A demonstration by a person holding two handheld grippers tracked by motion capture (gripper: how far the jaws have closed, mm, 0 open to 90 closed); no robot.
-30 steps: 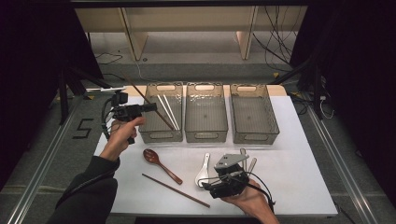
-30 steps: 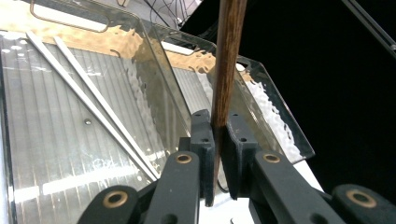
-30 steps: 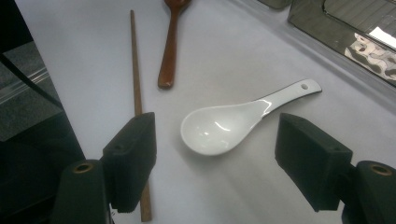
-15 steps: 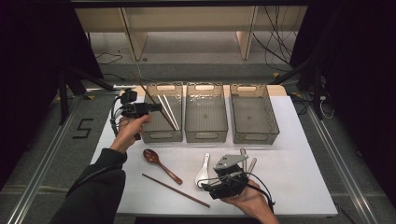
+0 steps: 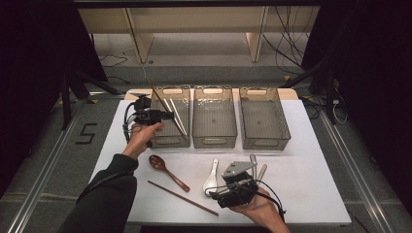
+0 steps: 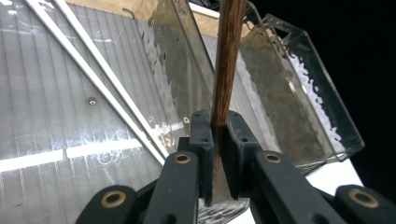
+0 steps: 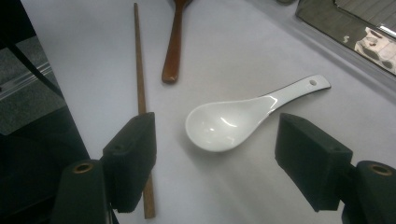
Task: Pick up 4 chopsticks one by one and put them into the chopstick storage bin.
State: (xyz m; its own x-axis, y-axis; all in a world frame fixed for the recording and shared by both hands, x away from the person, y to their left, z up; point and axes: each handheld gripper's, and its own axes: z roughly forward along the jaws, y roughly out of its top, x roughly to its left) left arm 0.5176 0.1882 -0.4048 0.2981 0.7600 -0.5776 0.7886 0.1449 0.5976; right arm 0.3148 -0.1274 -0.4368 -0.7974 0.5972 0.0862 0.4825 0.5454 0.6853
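Note:
My left gripper [image 5: 166, 115] [image 6: 217, 127] hangs over the left clear bin [image 5: 167, 142] [image 6: 299, 93]. It is shut on a brown wooden chopstick [image 6: 229, 56] [image 5: 180, 127] that slants across the bin. Two white chopsticks [image 6: 93, 74] [image 5: 173, 110] lie inside that bin. Near the front edge my right gripper [image 5: 217, 194] [image 7: 219, 156] is open and low over the table. A white ceramic spoon [image 7: 229, 123] [image 5: 211, 178] lies just ahead of its jaws, untouched. A second brown chopstick [image 7: 139, 84] [image 5: 182, 198] lies by its left jaw.
A wooden spoon [image 5: 167, 171] [image 7: 173, 42] lies left of the white spoon. Two metal spoon handles [image 5: 257, 166] show behind the right gripper. The middle bin [image 5: 214, 141] and right bin [image 5: 265, 144] stand in a row on the white mat [image 5: 311, 184].
My left hand has carried the brown chopstick to the right and down, from beside the left bin to over it. The right gripper has stayed in place.

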